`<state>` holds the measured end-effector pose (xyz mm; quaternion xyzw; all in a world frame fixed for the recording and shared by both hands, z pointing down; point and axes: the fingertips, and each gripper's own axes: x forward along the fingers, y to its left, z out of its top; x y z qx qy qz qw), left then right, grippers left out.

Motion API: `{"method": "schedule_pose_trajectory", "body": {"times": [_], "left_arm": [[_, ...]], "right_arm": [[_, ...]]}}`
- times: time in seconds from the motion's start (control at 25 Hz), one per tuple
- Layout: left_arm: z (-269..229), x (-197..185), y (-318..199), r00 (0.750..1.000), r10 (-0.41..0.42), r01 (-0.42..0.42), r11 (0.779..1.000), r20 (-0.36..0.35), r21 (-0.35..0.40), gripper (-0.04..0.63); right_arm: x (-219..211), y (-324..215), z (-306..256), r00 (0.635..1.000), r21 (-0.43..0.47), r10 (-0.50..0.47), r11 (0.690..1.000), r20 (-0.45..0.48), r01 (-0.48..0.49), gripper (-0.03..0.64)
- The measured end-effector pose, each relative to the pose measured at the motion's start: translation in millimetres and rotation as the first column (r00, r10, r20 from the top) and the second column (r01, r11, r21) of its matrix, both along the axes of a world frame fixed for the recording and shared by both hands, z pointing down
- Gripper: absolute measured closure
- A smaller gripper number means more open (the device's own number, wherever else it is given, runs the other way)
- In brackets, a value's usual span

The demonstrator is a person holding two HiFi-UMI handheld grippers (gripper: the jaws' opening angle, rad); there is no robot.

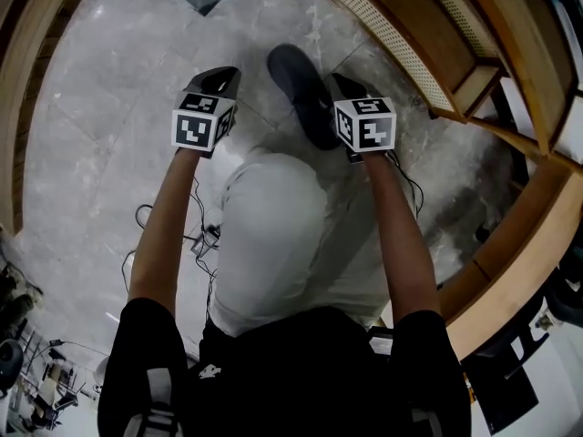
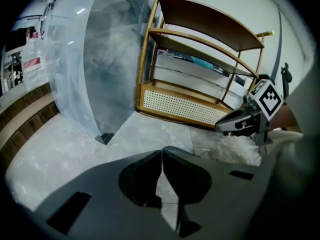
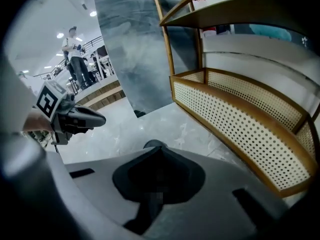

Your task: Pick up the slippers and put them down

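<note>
One dark slipper [image 1: 299,87] hangs over the grey marble floor [image 1: 109,107] in the head view. My right gripper [image 1: 339,87] is shut on its near edge. In the right gripper view the jaws are closed on dark material, and the slipper's rounded end [image 3: 153,144] pokes out past my right gripper [image 3: 157,153]. My left gripper [image 1: 219,80] is level with it to the left, apart from the slipper. In the left gripper view the tips of my left gripper [image 2: 161,152] meet with nothing between them. A second slipper is not in view.
A wooden shoe rack [image 1: 410,35] with a cane-weave bottom shelf [image 3: 240,109] stands to the right and ahead. A tall grey slab [image 2: 95,59] leans ahead on the left. Cables [image 1: 200,235] lie on the floor near my feet. A person [image 3: 75,54] stands far off.
</note>
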<state>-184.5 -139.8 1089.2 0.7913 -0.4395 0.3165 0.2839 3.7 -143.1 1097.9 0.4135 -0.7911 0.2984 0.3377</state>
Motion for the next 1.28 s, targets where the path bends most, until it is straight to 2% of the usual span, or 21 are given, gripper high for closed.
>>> {"method": "schedule_pose_trajectory", "body": {"times": [0.24, 0.4, 0.56, 0.8, 0.96, 1.08, 1.28], "left_arm": [[-51.2, 5.6, -6.1, 1.0, -0.005, 0.005, 1.0, -0.001, -0.014, 0.583], [-96.0, 12.9, 18.0, 1.0, 0.015, -0.017, 0.997, -0.025, -0.081, 0.583], [-148.1, 12.0, 28.5, 0.999, 0.007, -0.011, 0.993, -0.041, -0.116, 0.583], [-236.3, 38.6, 32.7, 0.998, -0.01, 0.004, 0.994, -0.058, -0.112, 0.583], [-296.2, 59.9, 38.9, 0.998, 0.011, -0.019, 0.994, -0.07, -0.111, 0.583], [-341.1, 61.7, 36.6, 0.998, 0.032, -0.037, 0.995, -0.06, -0.096, 0.583], [-411.4, 56.1, 29.2, 0.997, -0.005, 0.001, 0.998, -0.071, -0.063, 0.583]], "right_arm": [[0.4, -2.2, -51.0, 0.999, -0.014, 0.02, 1.0, 0.033, -0.02, 0.617], [3.3, 17.3, -93.1, 0.998, -0.065, 0.048, 0.997, 0.048, -0.045, 0.617], [9.0, 31.7, -148.5, 0.997, -0.088, 0.067, 0.994, 0.041, -0.063, 0.617], [24.7, 41.5, -244.1, 0.995, -0.079, 0.074, 0.995, 0.072, -0.068, 0.617], [34.6, 45.7, -298.6, 0.993, -0.078, 0.079, 0.994, 0.087, -0.072, 0.617], [33.7, 46.6, -338.0, 0.993, -0.077, 0.073, 0.995, 0.093, -0.066, 0.617], [32.3, 54.3, -398.4, 0.995, -0.056, 0.039, 0.998, 0.087, -0.034, 0.617]]}}
